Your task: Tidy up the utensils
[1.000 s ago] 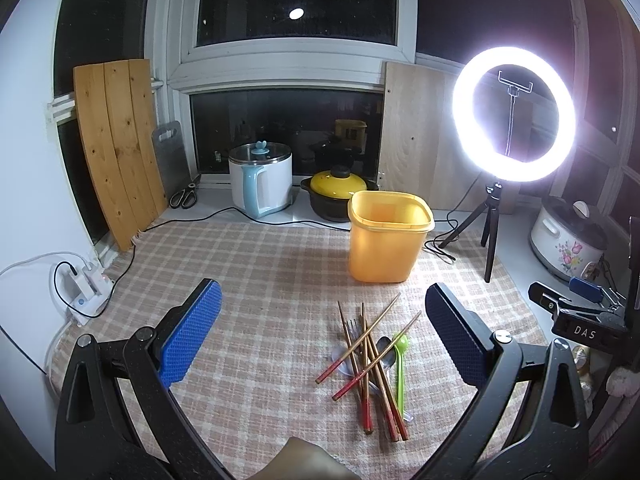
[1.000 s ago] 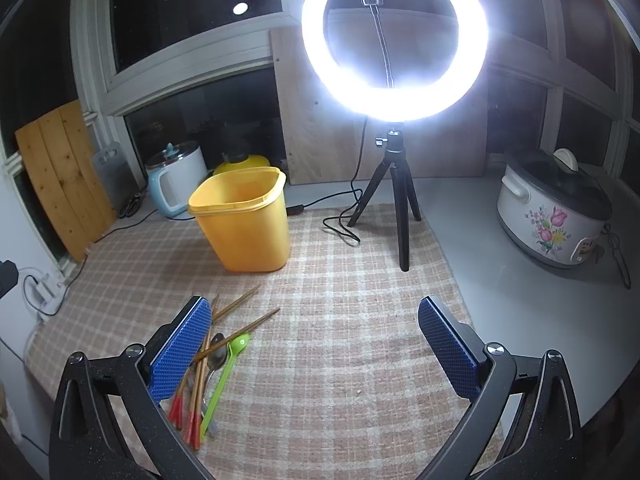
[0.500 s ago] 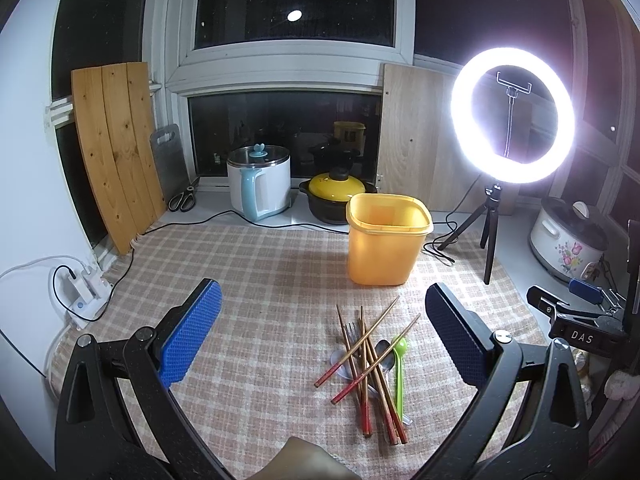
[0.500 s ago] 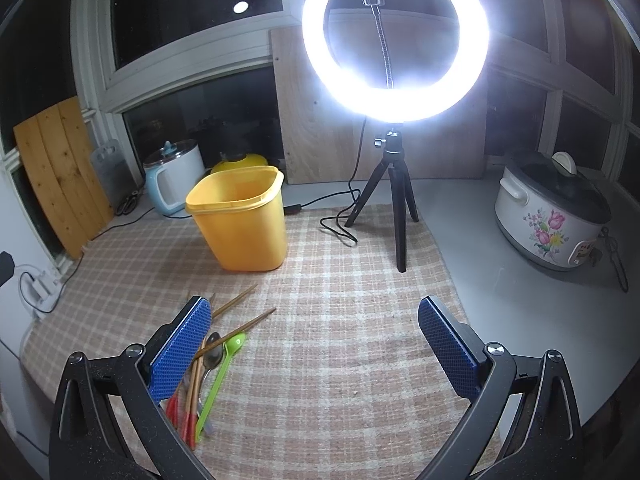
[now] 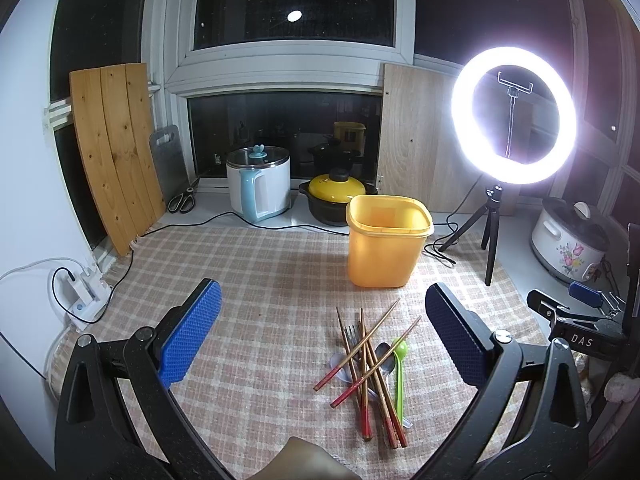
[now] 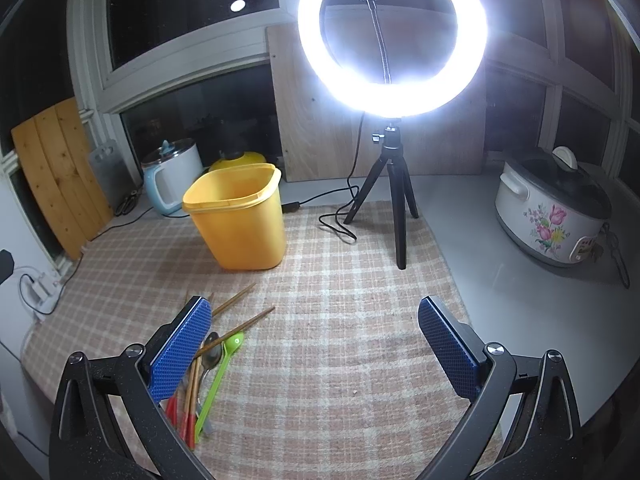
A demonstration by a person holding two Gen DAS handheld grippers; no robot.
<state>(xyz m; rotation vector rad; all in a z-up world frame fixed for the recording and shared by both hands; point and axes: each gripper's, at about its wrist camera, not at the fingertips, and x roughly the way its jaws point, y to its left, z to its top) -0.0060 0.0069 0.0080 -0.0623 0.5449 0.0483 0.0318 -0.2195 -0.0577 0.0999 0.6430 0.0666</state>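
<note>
On the checked-cloth surface (image 5: 260, 280): loose pile of red-tipped wooden chopsticks (image 5: 366, 356), none yet in my yellow plastic bin (image 5: 386, 240); both my tongs (image 5: 320, 332) (image 6: 316, 344) apart, empty.

Checked mat (image 5: 260, 280) bears yellow bin (image 5: 386, 242), utensil pile (image 5: 370, 360), tripod (image 6: 394, 196).

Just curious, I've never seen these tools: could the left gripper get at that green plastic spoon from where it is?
Probably yes. The left gripper is open, and the green plastic spoon lies at the pile's right edge, uncovered by the wooden chopsticks.
</note>
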